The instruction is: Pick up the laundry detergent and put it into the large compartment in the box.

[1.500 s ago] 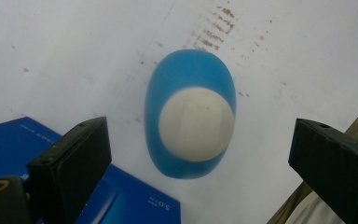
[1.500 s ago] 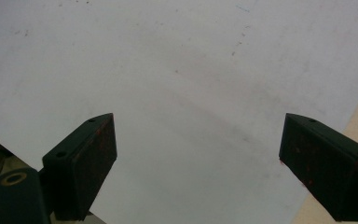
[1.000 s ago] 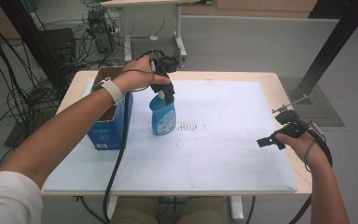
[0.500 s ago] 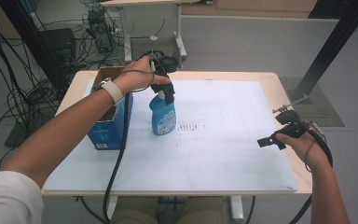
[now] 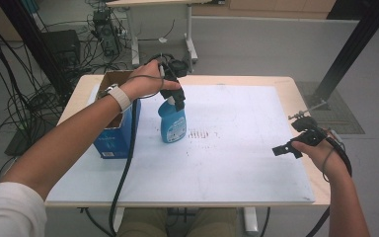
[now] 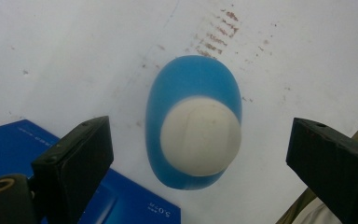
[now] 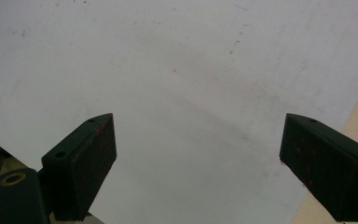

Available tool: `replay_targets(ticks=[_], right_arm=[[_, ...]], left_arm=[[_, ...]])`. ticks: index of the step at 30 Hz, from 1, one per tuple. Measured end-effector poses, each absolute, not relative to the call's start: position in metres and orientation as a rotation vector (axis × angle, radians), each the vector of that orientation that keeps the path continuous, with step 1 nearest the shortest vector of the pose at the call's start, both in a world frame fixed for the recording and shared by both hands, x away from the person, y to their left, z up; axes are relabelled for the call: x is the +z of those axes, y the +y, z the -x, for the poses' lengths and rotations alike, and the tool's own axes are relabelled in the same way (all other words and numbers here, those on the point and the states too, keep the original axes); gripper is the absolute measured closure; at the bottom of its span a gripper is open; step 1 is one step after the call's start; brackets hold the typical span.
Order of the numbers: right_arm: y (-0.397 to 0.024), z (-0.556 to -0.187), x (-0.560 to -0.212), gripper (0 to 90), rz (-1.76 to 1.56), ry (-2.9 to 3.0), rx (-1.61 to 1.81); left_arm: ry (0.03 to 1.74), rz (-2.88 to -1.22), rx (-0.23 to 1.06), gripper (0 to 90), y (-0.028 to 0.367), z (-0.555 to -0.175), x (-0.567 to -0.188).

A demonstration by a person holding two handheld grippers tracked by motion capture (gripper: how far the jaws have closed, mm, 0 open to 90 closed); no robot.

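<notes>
So the left gripper (image 6: 198, 154) hangs straight above the upright blue plastic bottle with the white cap (image 6: 195, 122), jaws wide apart either side. Right gripper (image 5: 291, 144) sits open, well away.

- left gripper (image 5: 176, 97): no visible shift over the blue bottle (image 5: 172, 123) across the last second; jaws spread wide, clear of its white cap (image 6: 200, 136)
- right gripper (image 5: 292, 144): position unaltered above the white mat (image 5: 237, 148)
</notes>
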State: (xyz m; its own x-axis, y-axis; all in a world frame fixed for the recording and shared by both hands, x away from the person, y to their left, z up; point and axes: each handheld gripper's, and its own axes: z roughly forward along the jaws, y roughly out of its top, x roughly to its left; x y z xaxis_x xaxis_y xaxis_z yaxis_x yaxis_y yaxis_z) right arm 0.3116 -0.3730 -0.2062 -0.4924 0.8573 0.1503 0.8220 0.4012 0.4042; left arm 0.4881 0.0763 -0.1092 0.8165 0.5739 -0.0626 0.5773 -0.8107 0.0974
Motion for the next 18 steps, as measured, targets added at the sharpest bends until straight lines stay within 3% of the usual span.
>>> replay_targets(ticks=[18], right_arm=[[-0.3742, -0.3119, -0.207, 10.6, -1.545, 2.558, 0.665]], left_arm=[[0.916, -2.895, -0.019, 8.5, 0.0765, -0.4867, -0.112]])
